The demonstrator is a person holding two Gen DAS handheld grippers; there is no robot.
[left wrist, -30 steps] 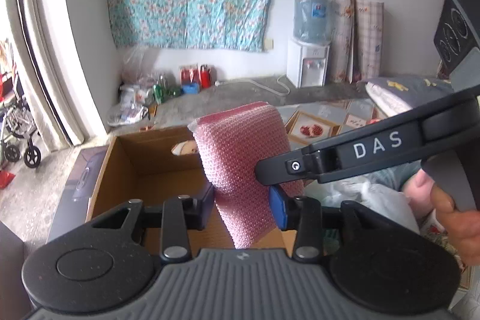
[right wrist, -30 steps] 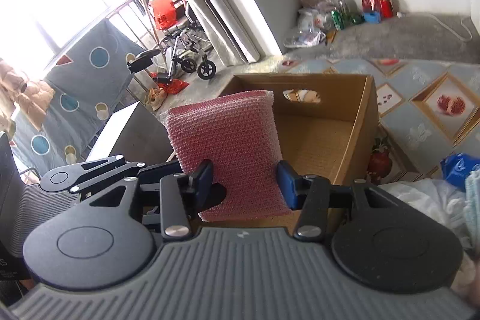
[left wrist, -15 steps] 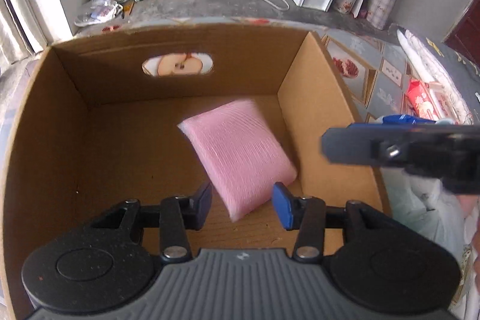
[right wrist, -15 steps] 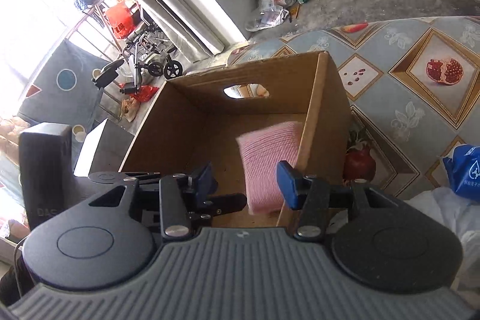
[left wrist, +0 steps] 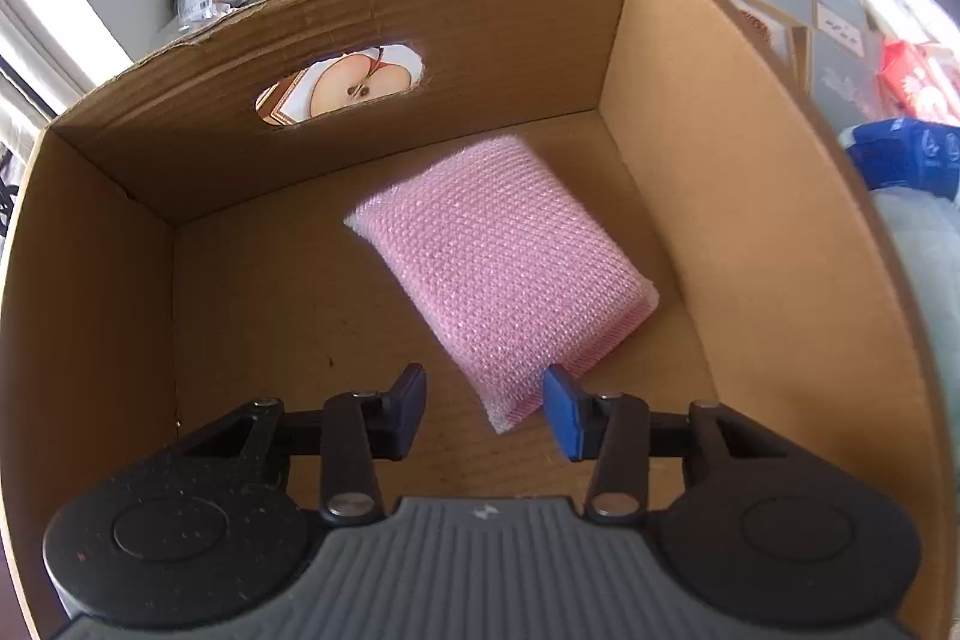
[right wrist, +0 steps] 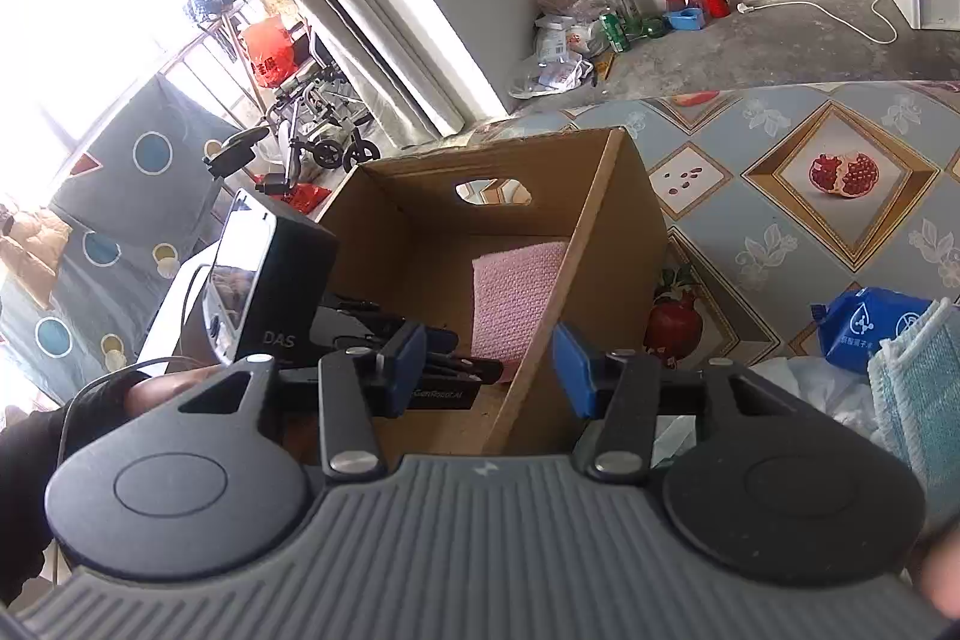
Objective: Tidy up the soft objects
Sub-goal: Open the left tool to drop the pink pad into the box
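The pad (left wrist: 498, 268) lay released in the box (left wrist: 708, 148), both grippers, left (left wrist: 485, 409) and right (right wrist: 491, 370), apart and empty; next pickup probably waited at three o'clock.

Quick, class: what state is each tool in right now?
Left tool: open, jaws just closing slightly, pink sponge lying free in the cardboard box.
Right tool: open, holding nothing.

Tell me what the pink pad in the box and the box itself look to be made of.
Pink pad: seemingly a soft sponge or foam block in a pink knitted mesh with a faint sparkle; the bumpy weave and puffy corners suggest this, though the filling is hidden.
Box: plain brown corrugated cardboard, matte and unprinted inside; fluted ribbing shows on the far wall, and the top edge and handle cut-out look rough.
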